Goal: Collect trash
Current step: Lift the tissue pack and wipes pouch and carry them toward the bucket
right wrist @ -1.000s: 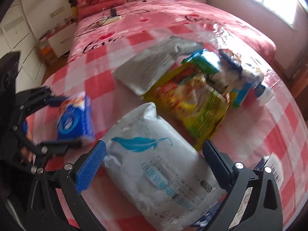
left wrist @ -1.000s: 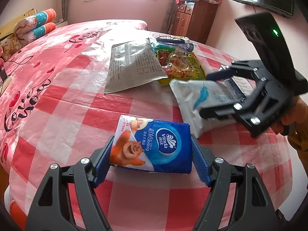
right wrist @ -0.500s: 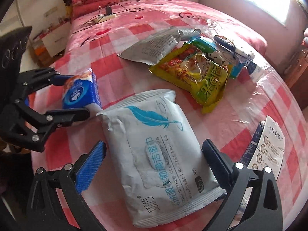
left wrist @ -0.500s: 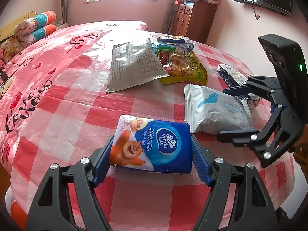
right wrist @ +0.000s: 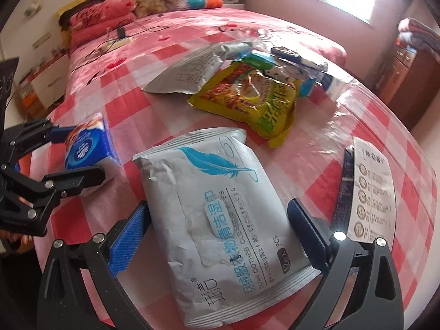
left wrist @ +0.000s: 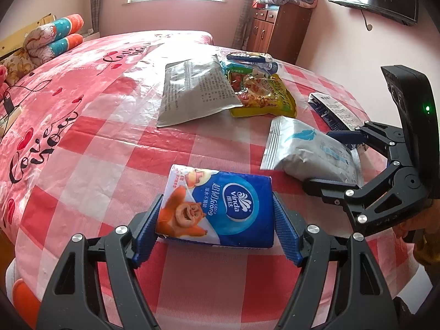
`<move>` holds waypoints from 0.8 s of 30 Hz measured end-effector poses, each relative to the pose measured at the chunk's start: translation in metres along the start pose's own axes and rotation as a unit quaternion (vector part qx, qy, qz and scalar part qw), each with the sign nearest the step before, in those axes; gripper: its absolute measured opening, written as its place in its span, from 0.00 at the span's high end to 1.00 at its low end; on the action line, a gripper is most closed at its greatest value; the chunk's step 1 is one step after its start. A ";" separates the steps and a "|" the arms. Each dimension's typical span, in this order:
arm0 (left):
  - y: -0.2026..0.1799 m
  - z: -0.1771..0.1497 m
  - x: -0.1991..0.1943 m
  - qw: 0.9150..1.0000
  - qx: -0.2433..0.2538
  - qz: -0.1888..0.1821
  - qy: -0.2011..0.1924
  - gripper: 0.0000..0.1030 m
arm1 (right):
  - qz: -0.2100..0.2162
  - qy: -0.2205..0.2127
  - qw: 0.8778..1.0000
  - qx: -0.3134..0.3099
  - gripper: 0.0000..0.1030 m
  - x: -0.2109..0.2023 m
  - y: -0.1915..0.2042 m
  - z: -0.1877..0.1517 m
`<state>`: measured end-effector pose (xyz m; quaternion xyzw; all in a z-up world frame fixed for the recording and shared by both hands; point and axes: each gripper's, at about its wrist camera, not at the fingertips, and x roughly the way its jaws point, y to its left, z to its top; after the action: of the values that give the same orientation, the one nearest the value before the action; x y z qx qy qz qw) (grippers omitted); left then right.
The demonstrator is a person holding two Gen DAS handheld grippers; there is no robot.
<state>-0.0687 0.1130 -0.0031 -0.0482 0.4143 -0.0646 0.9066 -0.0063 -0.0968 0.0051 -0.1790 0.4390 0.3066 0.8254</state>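
Two hand-held grippers at work on the checked tabletop [left wrist: 90,148]: left hand-held gripper [left wrist: 216,232] clamped on the Vinda tissue pack [left wrist: 220,209], ready for lifting; right hand-held gripper [right wrist: 220,228] straddling the wet-wipes pouch [right wrist: 220,209], apparently not yet squeezing.

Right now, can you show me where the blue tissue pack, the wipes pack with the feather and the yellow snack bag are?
blue tissue pack [left wrist: 220,211]: left wrist view, on its blue front.
wipes pack [right wrist: 220,206]: right wrist view, mid front, near the flap.
yellow snack bag [right wrist: 247,96]: right wrist view, on its printed middle.
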 end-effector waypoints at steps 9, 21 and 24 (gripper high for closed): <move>0.005 -0.011 -0.011 1.000 -0.005 -0.003 0.000 0.27 | -0.019 -0.007 0.998 0.051 0.13 -0.007 0.004 -0.006; 0.012 -0.028 -0.032 1.000 -0.010 -0.012 -0.004 0.27 | -0.011 -0.026 0.994 0.104 0.15 -0.025 0.022 -0.022; 0.015 -0.031 -0.039 1.000 -0.011 -0.014 -0.008 0.27 | -0.009 -0.029 0.993 0.115 0.16 -0.030 0.026 -0.025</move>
<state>-0.1161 0.1326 0.0033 -0.0645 0.4074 -0.0719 0.9081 -0.0521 -0.1020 0.0159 -0.0776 0.4455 0.2515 0.8557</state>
